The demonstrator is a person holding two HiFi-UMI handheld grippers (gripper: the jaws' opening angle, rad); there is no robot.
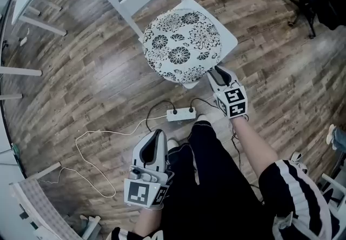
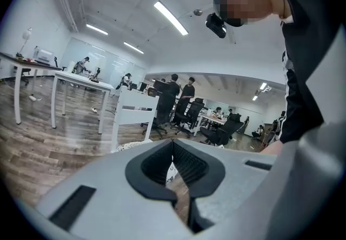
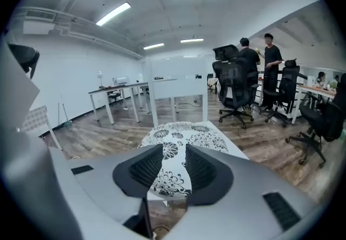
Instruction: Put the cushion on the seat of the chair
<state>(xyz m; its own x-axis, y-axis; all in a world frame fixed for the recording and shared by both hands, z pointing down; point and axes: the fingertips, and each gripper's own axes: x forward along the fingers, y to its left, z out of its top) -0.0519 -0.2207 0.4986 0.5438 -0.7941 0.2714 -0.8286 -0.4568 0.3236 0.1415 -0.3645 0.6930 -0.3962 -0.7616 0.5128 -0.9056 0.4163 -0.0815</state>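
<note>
**Both grippers empty; cushion point(image 1: 181, 44) lies on the seat of the chair point(image 1: 227, 44)**

Two pads of the right gripper point(image 3: 174, 153) stand a moderate way apart. The flower-printed fabric shows through the gap rather than pinched in it. The jaws open sideways while the cushion lies flat, so they cannot be clamping its thickness. In the head view the tips sit right at the cushion's near rim, either touching it or just short of it; I cannot tell which. I read that as the posture of letting go, or of being ready to nudge the edge.

On the left gripper point(image 2: 173, 144) the fingers meet at their tips with nothing between them, and only floor shows behind. It hangs low beside the person's leg, well apart from the chair. It is probably idle because one gripper is enough for a light cushion.

Further out, the round black-and-white cushion covers most of the white wooden chair's seat and lies flat. It leaves a bare corner at the right and seems to lap slightly over the front edge. Judged from this, the placing is essentially done. At most, a small push toward the backrest would centre it.

A white power strip point(image 1: 181, 114) with trailing cords lies on the wooden floor between the person and the chair. It could catch a foot if the person steps forward.
</note>
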